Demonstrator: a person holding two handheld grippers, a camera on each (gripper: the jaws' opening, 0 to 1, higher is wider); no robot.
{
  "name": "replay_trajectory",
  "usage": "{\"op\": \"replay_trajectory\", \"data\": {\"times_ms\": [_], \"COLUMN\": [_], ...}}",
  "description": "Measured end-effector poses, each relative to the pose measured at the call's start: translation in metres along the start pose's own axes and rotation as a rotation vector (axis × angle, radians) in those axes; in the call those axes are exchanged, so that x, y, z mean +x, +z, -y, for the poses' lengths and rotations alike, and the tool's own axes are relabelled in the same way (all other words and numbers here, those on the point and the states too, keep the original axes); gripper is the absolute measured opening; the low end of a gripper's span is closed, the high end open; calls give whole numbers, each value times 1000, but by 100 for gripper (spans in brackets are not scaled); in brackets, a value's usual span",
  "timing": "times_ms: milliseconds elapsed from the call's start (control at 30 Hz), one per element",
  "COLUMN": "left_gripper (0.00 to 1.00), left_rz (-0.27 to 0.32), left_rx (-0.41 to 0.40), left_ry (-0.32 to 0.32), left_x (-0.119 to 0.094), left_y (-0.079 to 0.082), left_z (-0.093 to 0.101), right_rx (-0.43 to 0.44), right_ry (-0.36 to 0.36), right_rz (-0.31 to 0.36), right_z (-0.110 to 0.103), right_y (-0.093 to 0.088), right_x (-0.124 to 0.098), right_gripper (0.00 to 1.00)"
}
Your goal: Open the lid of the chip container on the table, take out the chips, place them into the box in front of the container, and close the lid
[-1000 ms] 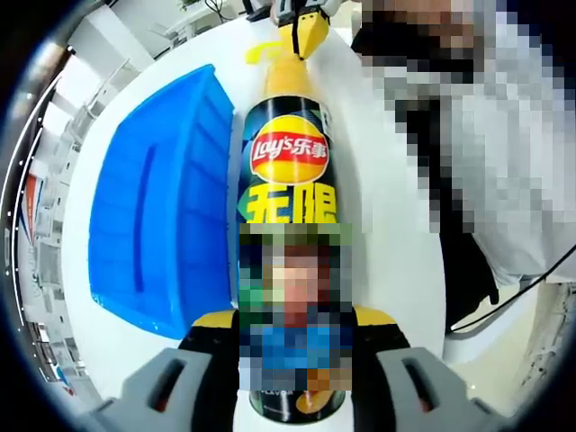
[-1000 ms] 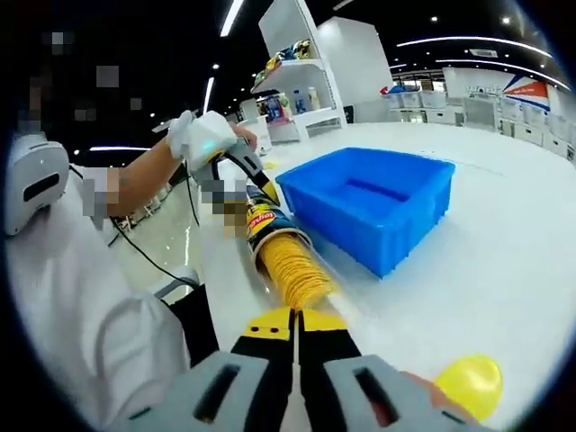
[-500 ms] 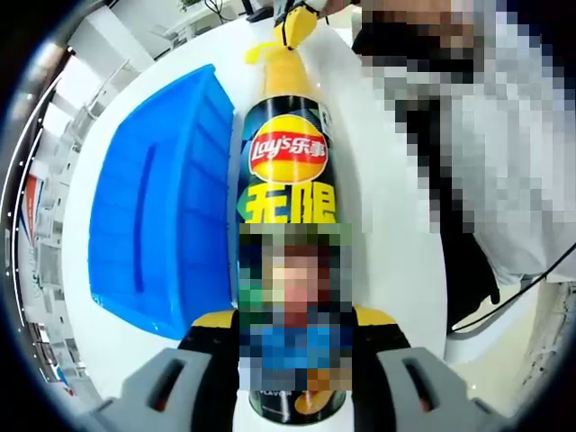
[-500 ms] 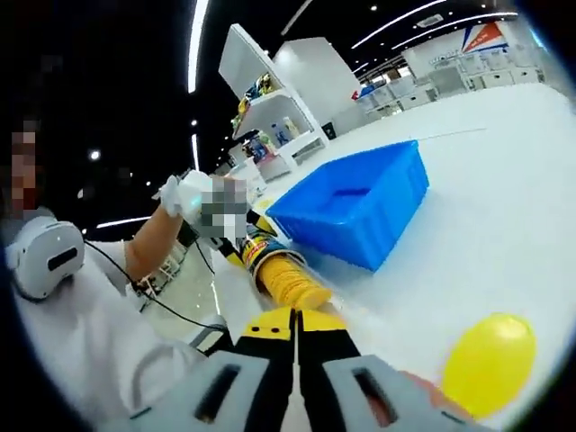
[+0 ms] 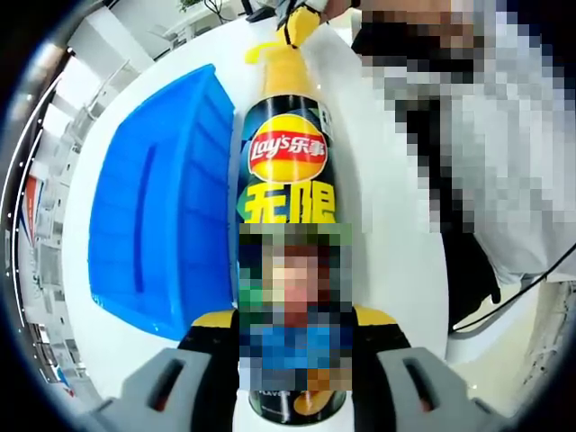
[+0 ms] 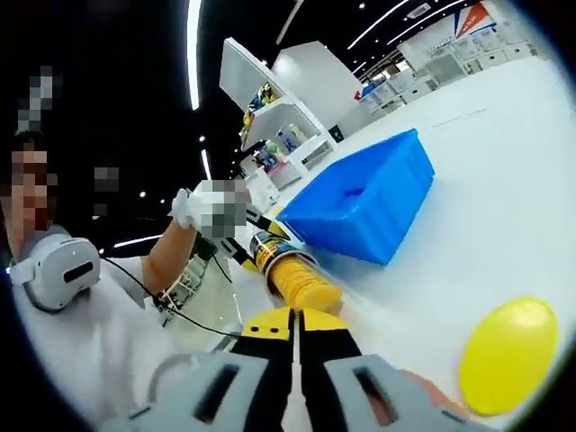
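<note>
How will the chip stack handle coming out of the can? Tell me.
Probably fragile: the chip stack is thin ribbed crisps, partly out of the can. Likely light, and apt to sag or scatter if the right gripper jerks.
</note>
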State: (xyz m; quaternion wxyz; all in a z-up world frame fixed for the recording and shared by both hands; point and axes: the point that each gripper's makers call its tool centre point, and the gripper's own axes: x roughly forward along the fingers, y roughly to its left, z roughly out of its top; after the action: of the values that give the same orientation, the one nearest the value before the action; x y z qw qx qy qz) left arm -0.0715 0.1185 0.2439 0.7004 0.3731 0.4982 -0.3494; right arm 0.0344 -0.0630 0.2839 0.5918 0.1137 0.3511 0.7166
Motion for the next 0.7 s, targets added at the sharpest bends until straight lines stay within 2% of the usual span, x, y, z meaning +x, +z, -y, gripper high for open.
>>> {"op": "replay_trajectory", "data": {"times_ms": [400,433,500,533,700], "left_gripper": [48,48,48,48,48], "left_rz": [1,1,1,0,-6], "left_rx": [1,-1,-2,-2,-6], "left_ry": [-4,-7,-9,-11,-20], "left_x": [0,0,0,0,1], "left_y": [1,1,1,1,0], "left_z": [1,1,2,1,1], "right_rx": [21,-10,-50,-82,-100], "right_ry": [0,-82,-146,-161,-212], "right_rz": [20,10,-15,-14,-17], "right_z": [4,11,13,12,5], "right_y": [4,7,7,9,13], "right_x": [-2,-5,-7,-7,-9], "right_gripper": [1,1,1,1,0]}}
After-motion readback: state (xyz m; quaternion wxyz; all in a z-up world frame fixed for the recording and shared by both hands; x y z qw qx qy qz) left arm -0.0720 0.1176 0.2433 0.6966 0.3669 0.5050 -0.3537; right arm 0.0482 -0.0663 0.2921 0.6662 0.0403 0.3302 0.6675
